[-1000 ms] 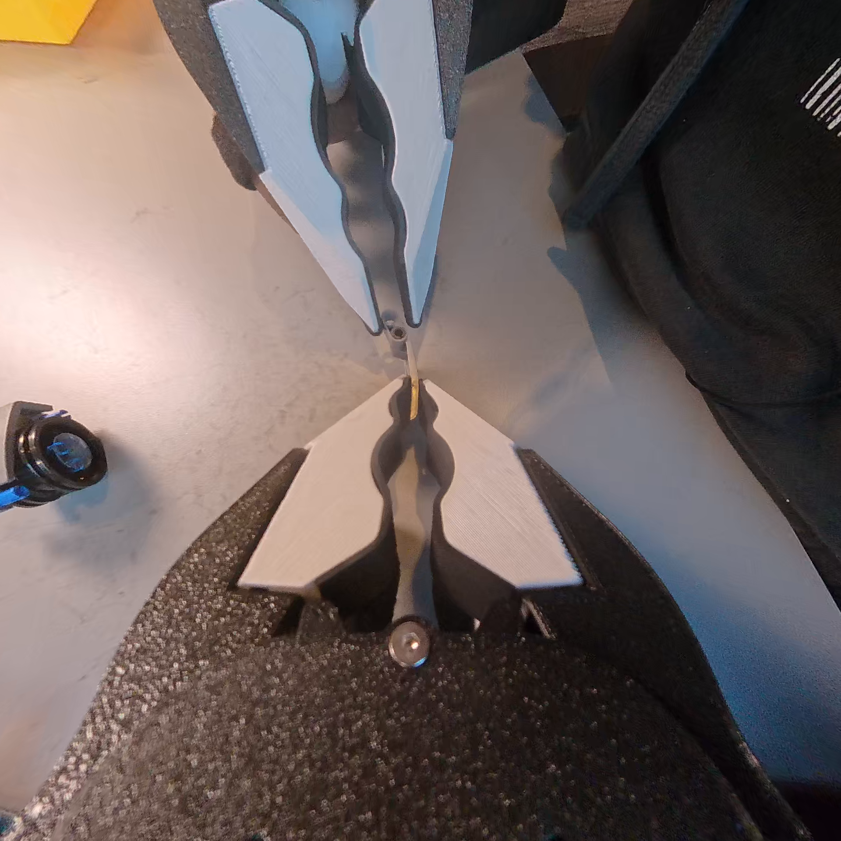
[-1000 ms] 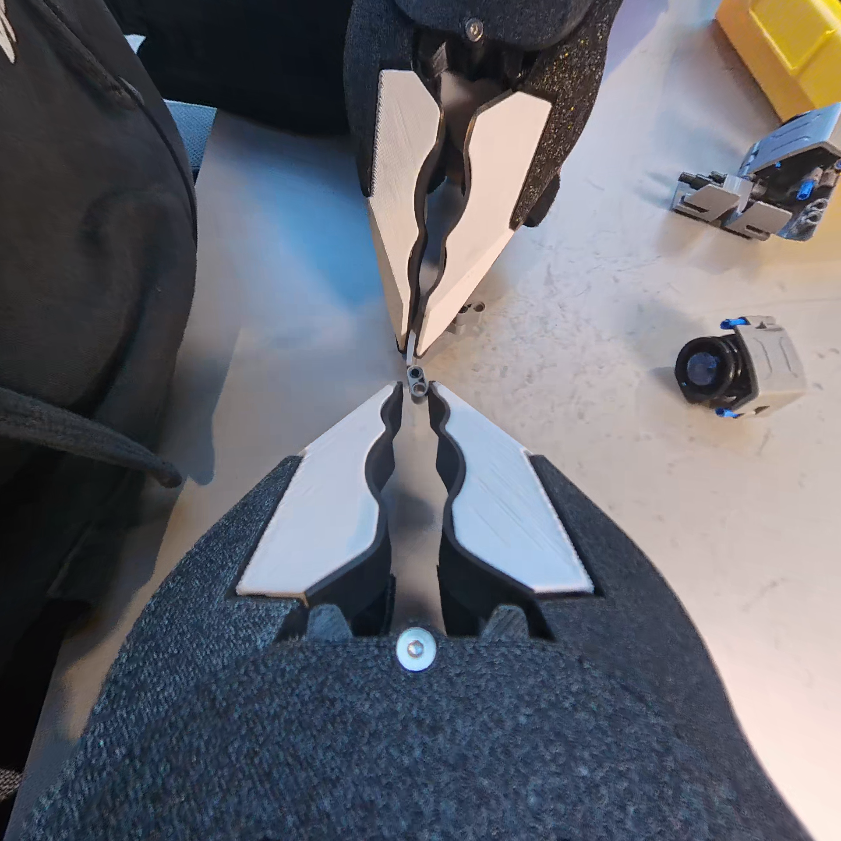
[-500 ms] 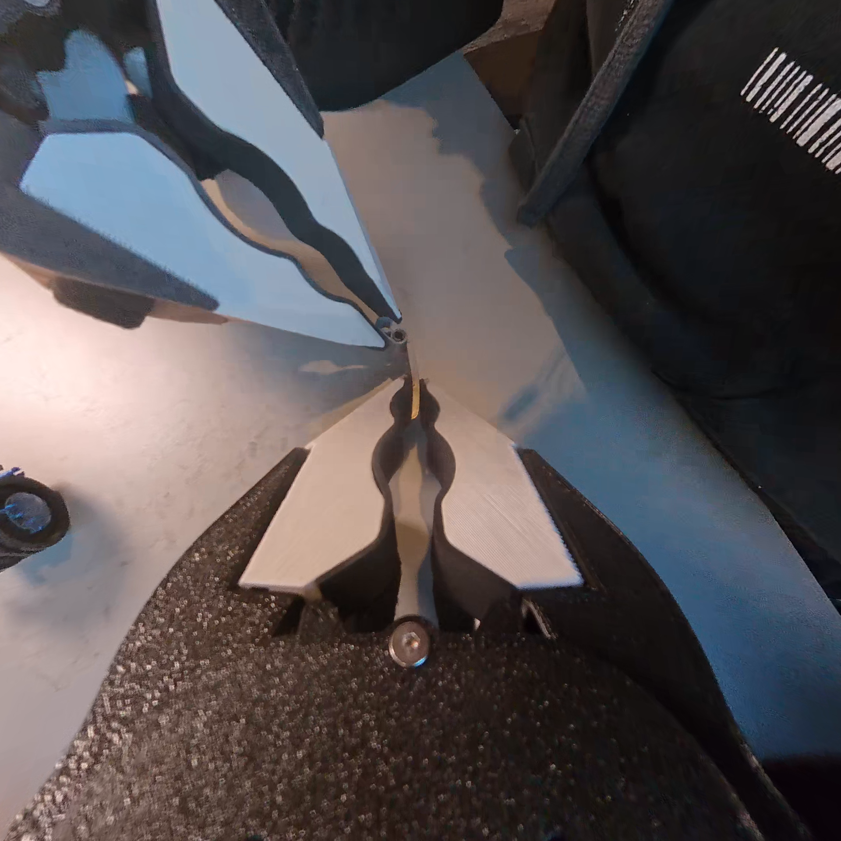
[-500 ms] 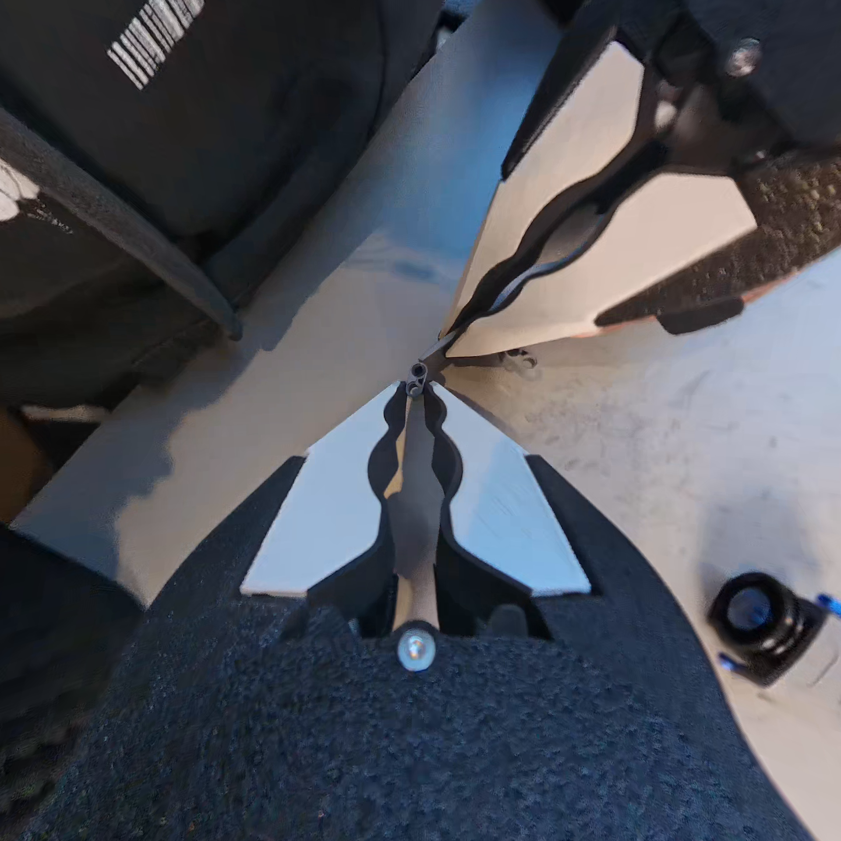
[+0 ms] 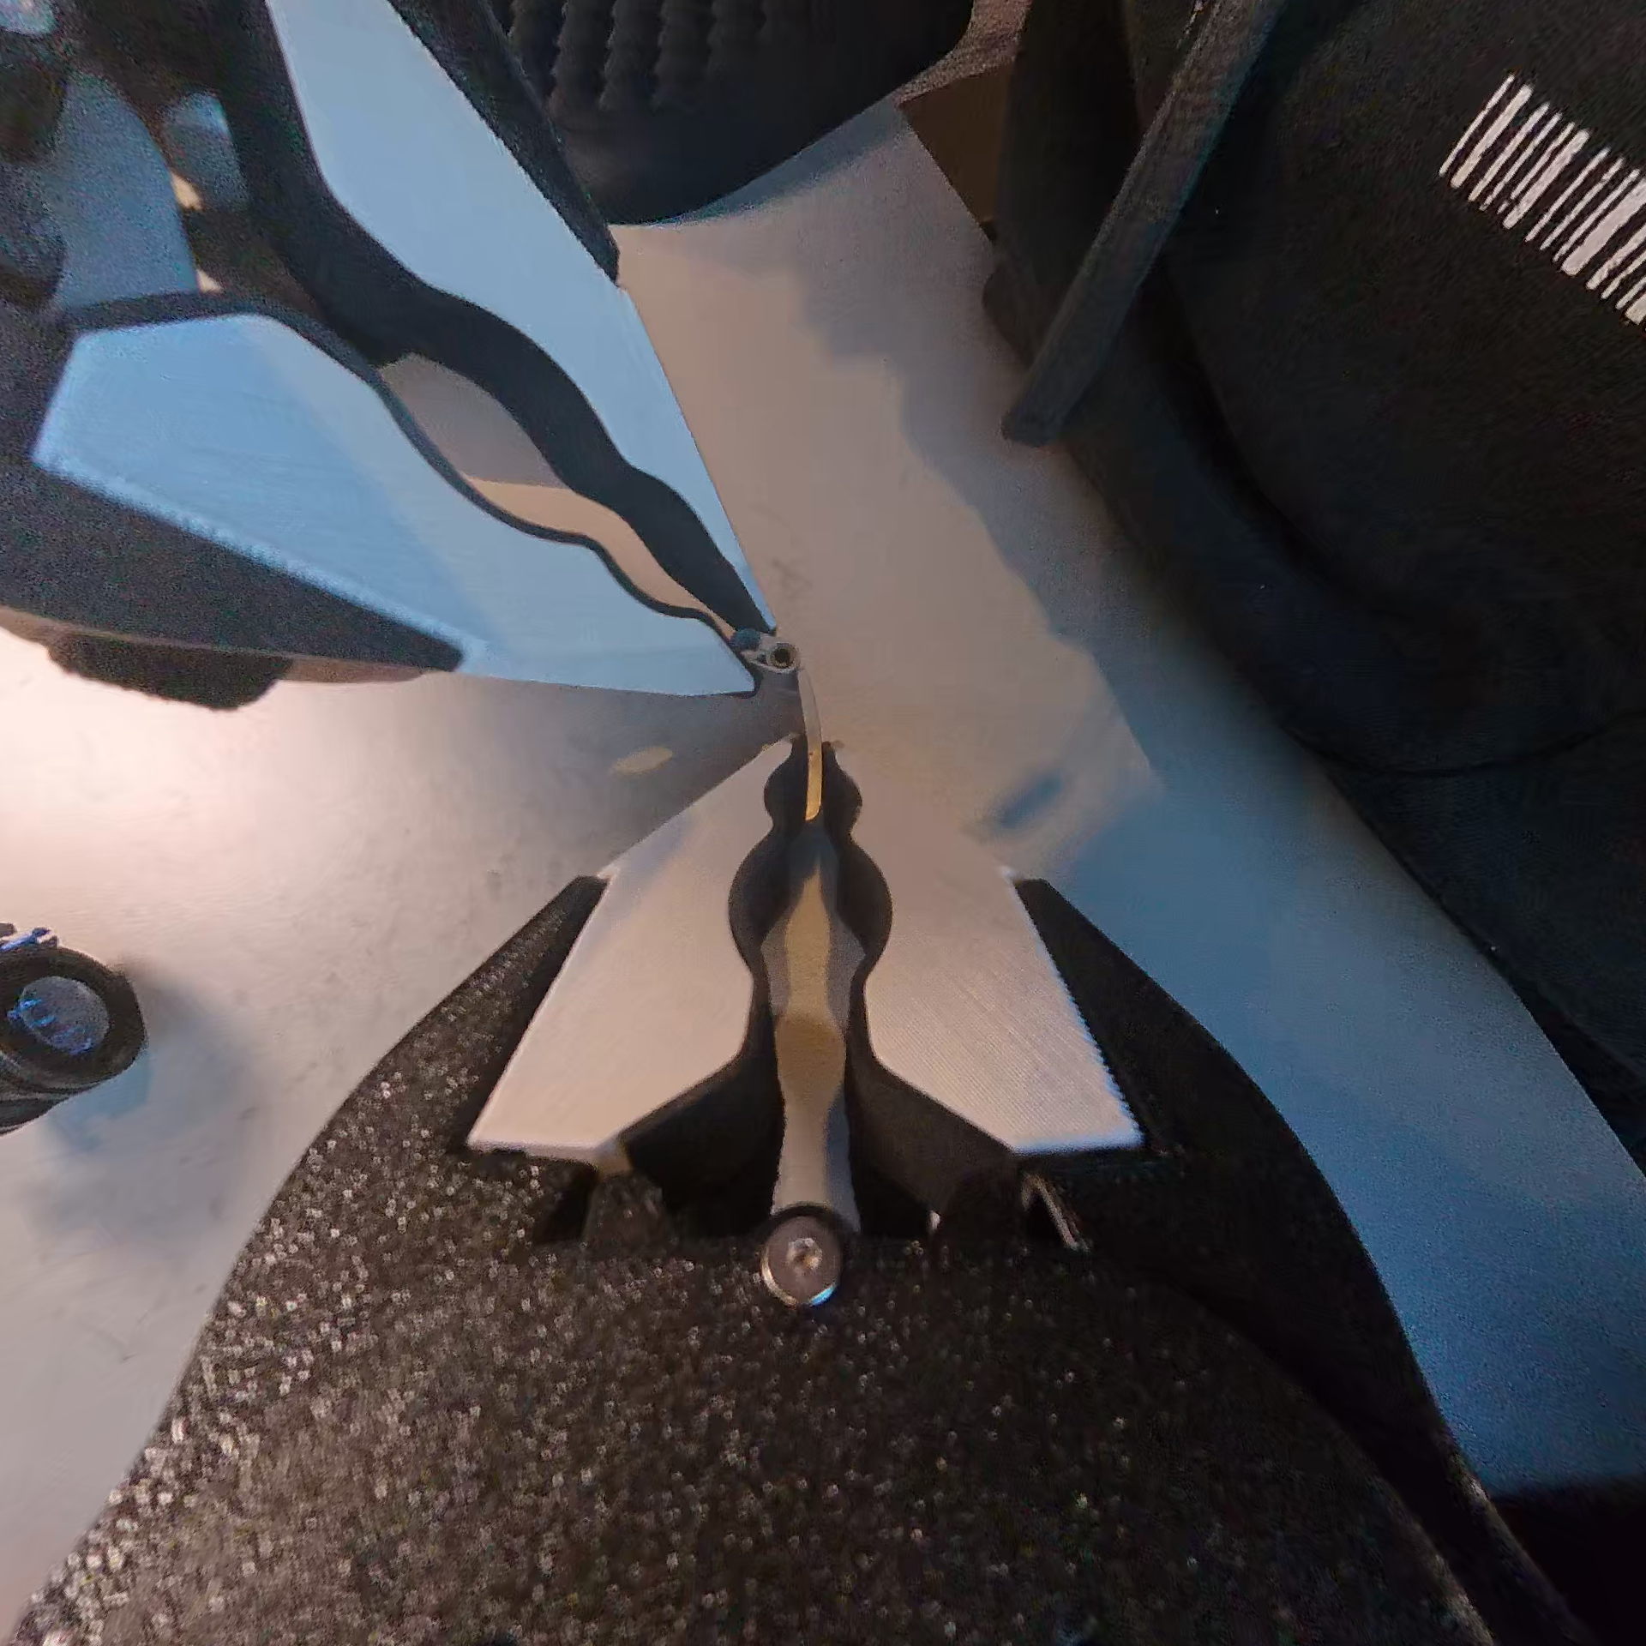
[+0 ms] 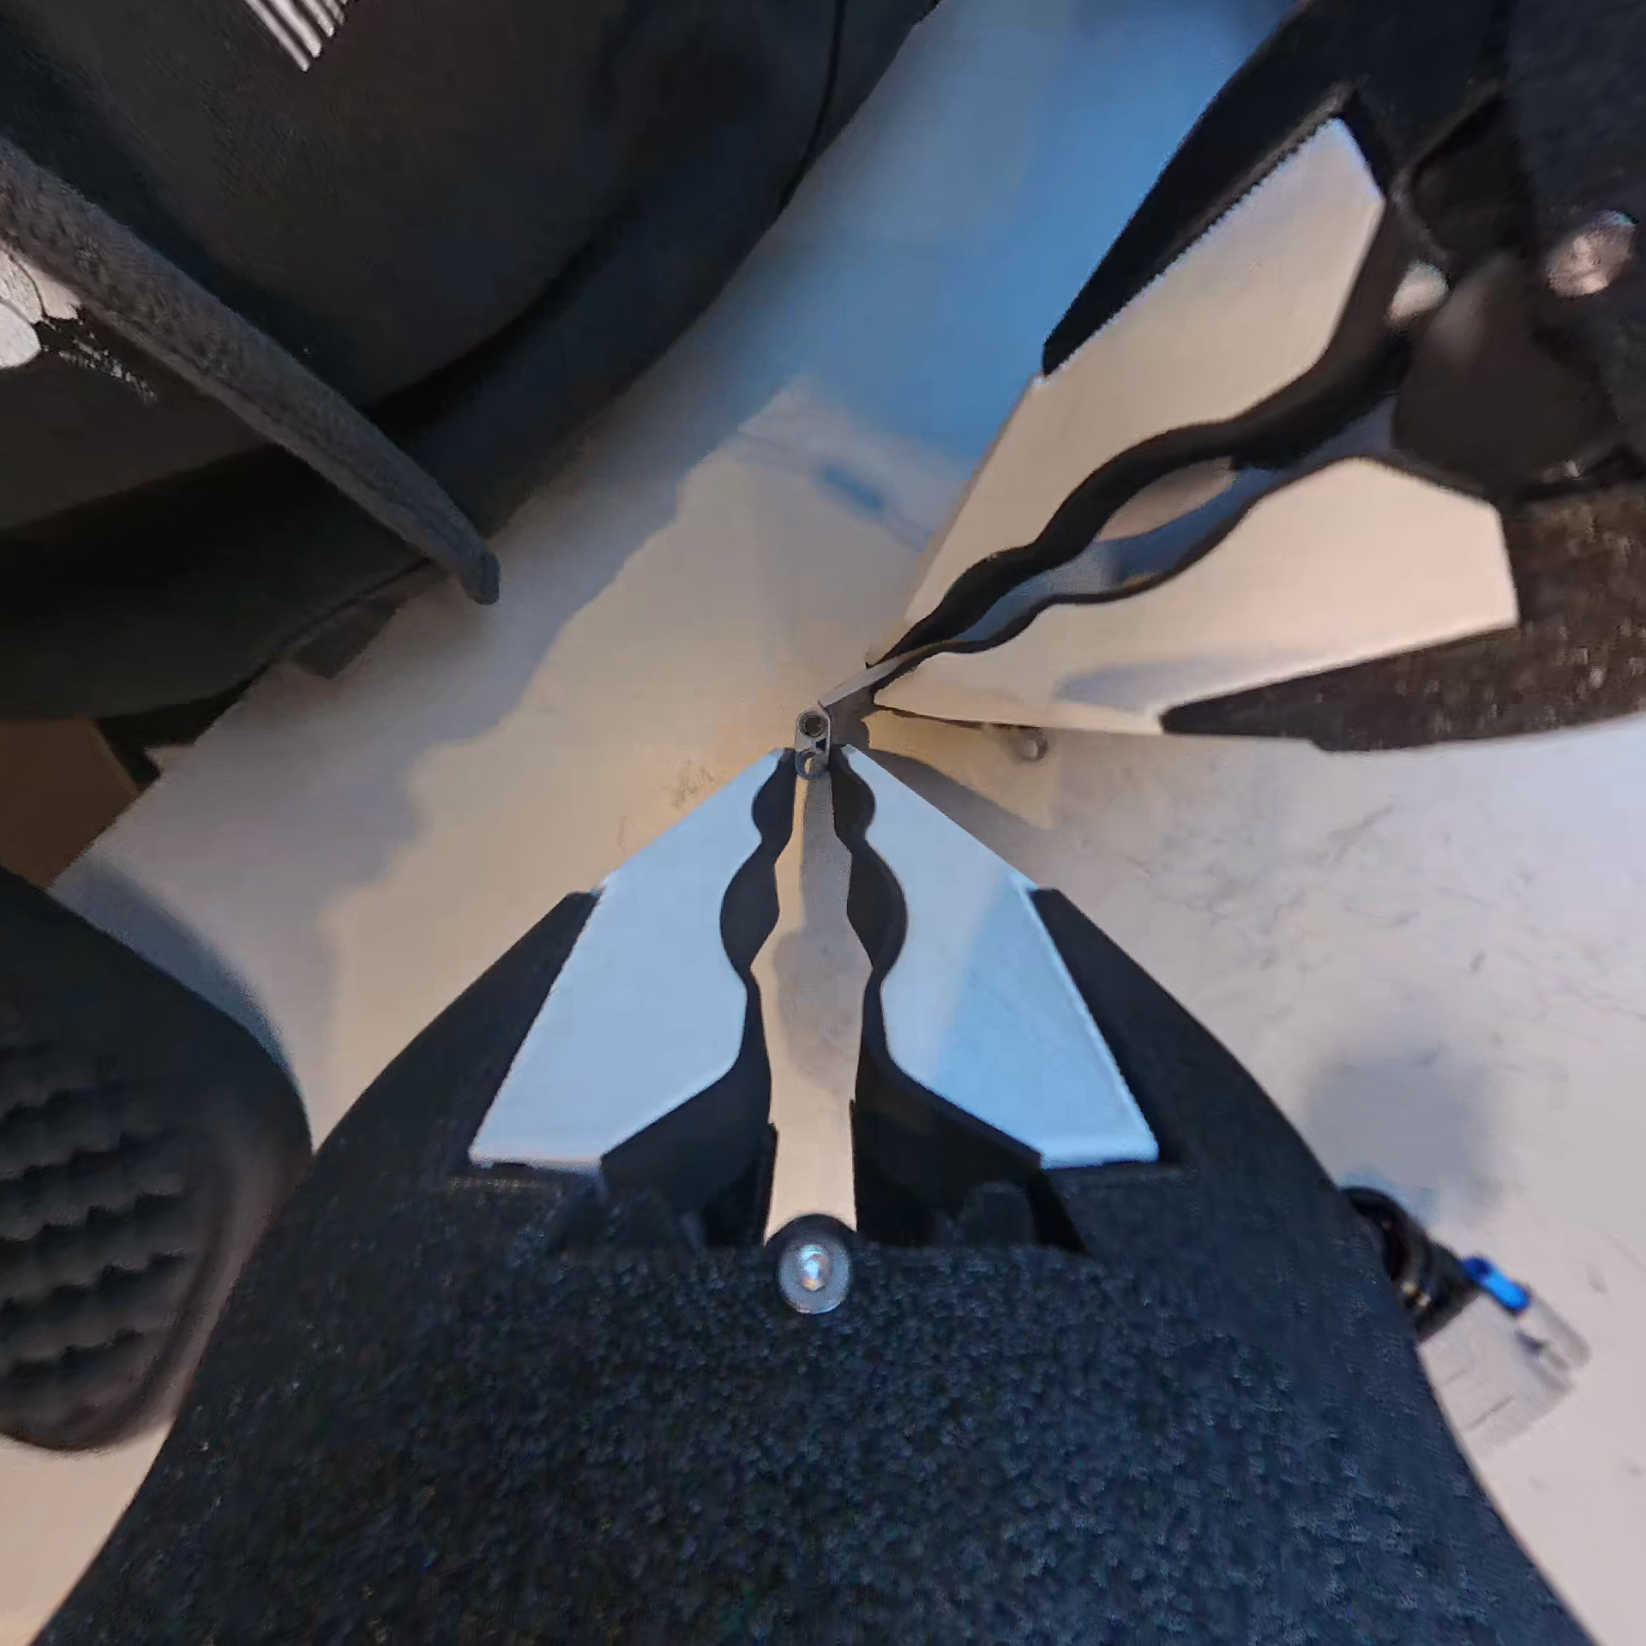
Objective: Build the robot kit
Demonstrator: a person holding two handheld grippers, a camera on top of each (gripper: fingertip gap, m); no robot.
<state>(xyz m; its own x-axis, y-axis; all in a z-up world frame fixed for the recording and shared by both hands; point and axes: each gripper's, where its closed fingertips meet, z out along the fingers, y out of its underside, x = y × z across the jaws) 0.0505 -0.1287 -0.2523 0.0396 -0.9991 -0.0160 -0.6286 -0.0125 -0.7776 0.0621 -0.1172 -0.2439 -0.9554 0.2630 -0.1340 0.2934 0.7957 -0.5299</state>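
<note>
Here, both claws are met tip to tip above the table (image 5: 267,891).
Left claw (image 5: 812,757): closed on a thin strip (image 5: 810,739), pinched at its tips.
Right claw (image 6: 810,757): closed on a small grey connector (image 6: 810,732), held at its tips.
Strip: its far end is touching the connector.
Lens part (image 5: 62,1024): lying well left of the left claw.

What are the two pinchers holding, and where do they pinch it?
The left gripper pinches one end of a thin metal pin. The right gripper pinches the lower end of a tiny grey connector with two holes. The pin's free end meets the connector.
</note>
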